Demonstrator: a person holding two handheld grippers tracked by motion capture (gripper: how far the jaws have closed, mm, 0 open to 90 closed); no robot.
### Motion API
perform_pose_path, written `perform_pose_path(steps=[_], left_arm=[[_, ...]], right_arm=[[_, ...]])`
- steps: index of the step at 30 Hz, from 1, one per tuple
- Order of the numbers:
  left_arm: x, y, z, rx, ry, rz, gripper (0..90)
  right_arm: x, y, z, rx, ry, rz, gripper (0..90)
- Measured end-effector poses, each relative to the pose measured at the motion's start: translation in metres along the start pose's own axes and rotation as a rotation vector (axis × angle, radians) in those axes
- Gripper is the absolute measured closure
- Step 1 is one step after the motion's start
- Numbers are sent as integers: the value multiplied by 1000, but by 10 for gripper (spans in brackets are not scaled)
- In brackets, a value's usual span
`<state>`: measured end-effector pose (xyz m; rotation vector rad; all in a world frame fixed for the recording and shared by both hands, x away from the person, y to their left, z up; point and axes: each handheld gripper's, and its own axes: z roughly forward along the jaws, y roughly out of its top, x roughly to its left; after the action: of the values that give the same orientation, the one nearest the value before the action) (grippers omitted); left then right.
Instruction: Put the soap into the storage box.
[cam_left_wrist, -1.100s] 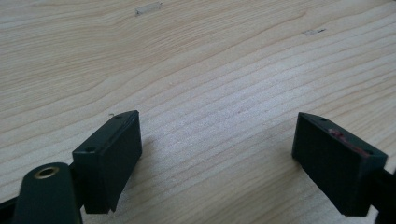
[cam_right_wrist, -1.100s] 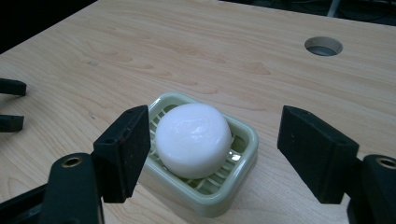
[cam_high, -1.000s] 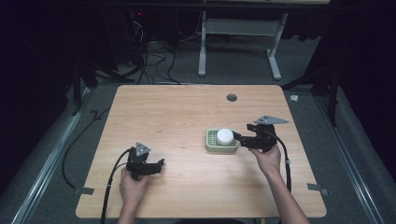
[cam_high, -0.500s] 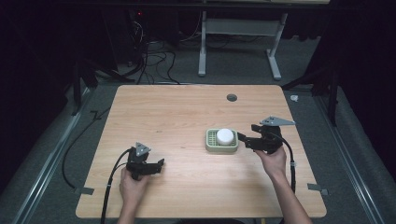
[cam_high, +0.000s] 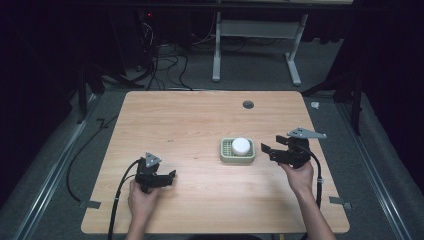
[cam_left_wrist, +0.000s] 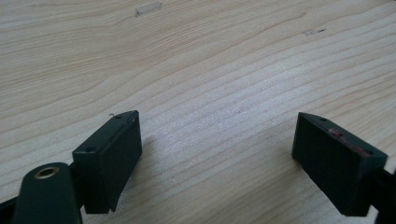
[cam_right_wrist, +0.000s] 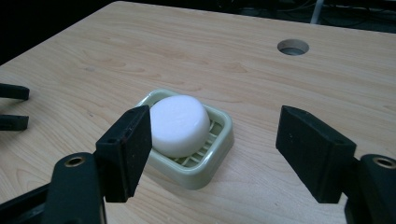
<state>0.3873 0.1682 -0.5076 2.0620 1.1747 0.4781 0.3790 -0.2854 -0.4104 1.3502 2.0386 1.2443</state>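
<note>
While the wooden table (cam_high: 200, 115) lay bare apart from the work at its middle, the right gripper (cam_high: 266, 150) had drawn back to the right: a second before, its jaws reached over the dish, at the soap, and now it hung just beside the dish, apart from it. Its jaws had just been closing a little, yet in the right gripper view they stood apart with nothing between them, the soap lying beyond the left jaw rather than inside the gap. The left gripper (cam_high: 172, 175) had kept its place near the table's front left, well apart from the dish, its jaws spread wide over bare wood and holding nothing. The green dish (cam_high: 225, 156) sat flat slightly right of the table's centre, where it had been. The round white soap (cam_high: 240, 146) rested on the dish's ribbed floor, inside the rim, touched by neither gripper. Judged from that, the soap had been let go and the placing looked done, with only the retreat left.
</note>
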Motion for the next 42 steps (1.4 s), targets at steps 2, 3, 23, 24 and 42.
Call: perform_pose_path(steps=[2, 3, 23, 24, 42], left_arm=[[0, 0, 0, 0, 0, 0, 164], [0, 0, 0, 0, 0, 1, 164], [-1, 0, 0, 1, 3, 3, 164], [-1, 0, 0, 1, 3, 2, 164], [-1, 0, 0, 2, 2, 3, 164]], right_arm=[[-2, -2, -2, -1, -4, 2, 279], [-2, -2, -3, -4, -5, 4, 279], [-10, -18, -29, -26, -33, 24, 281], [-10, -19, -30, -25, -33, 30, 281], [-17, -38, -40, -39, -52, 68, 282]])
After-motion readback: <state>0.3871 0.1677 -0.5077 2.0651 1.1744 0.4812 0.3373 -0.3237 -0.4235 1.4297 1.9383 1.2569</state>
